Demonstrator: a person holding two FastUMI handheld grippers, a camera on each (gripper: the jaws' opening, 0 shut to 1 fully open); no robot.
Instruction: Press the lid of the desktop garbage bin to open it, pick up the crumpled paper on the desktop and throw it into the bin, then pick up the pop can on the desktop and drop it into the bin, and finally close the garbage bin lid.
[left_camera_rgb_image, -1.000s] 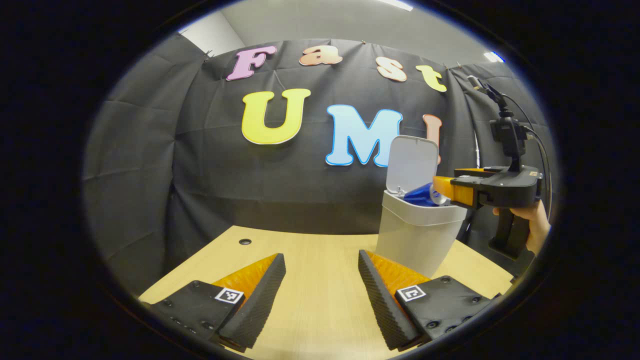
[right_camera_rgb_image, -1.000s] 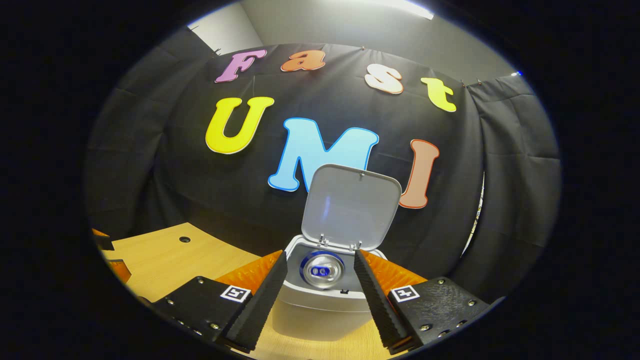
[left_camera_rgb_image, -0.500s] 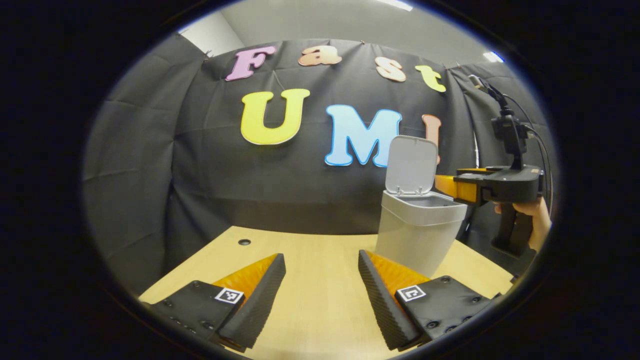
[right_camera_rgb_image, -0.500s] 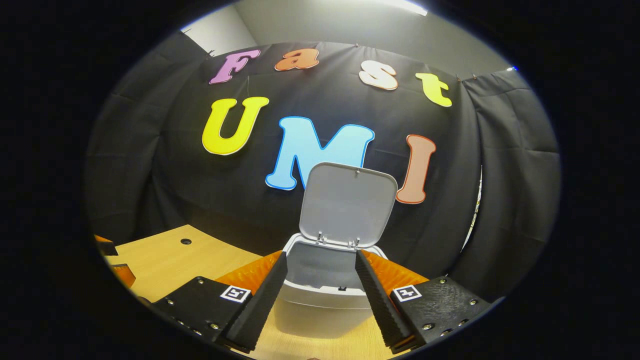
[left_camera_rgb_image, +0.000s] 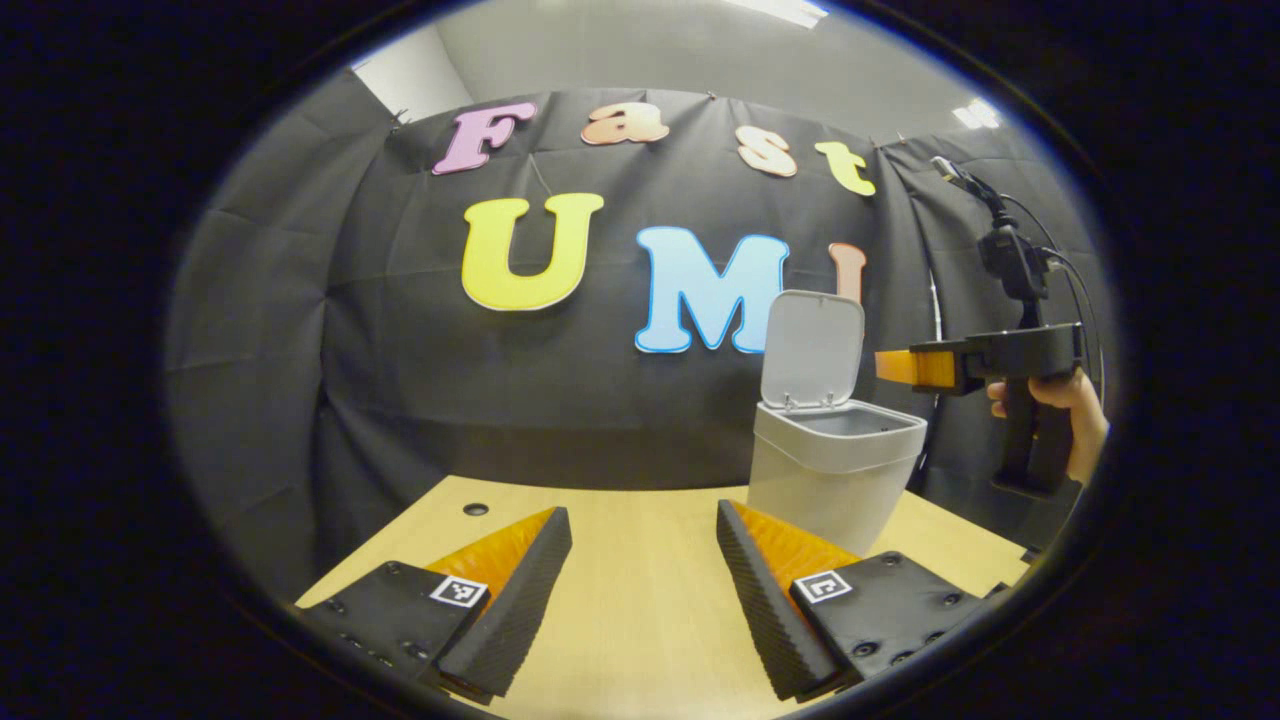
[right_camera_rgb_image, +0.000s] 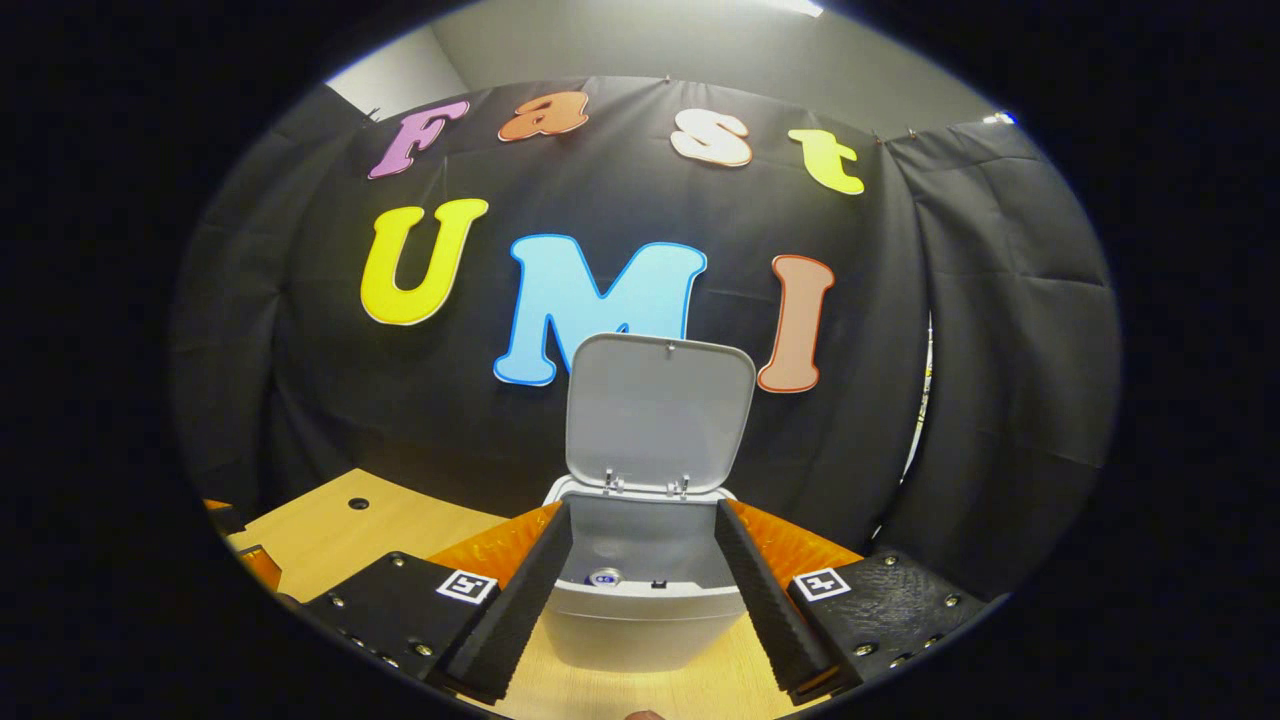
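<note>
The grey desktop bin (left_camera_rgb_image: 835, 478) stands on the wooden table with its lid (left_camera_rgb_image: 812, 348) hinged upright. In the right gripper view the bin (right_camera_rgb_image: 645, 620) is just ahead, its lid (right_camera_rgb_image: 658, 412) raised, and the pop can (right_camera_rgb_image: 604, 577) lies down inside it with its top end showing. My right gripper (right_camera_rgb_image: 640, 600) is open with nothing between its fingers, hovering just short of the bin's front rim. In the left gripper view the right gripper (left_camera_rgb_image: 892, 366) hangs to the right of the lid. My left gripper (left_camera_rgb_image: 640, 590) is open and low over the table, left of the bin.
A hand (left_camera_rgb_image: 1075, 400) holds the right gripper's handle, with a cable rising above it. The light wooden table (left_camera_rgb_image: 620, 560) has a small round hole (left_camera_rgb_image: 476, 509) near its back left. Black cloth walls stand close behind the bin. The left gripper (right_camera_rgb_image: 240, 545) shows at the far left.
The pop can left the right gripper and dropped into the bin. The right gripper then drew back from the bin's mouth, still open. The left gripper barely moved.
</note>
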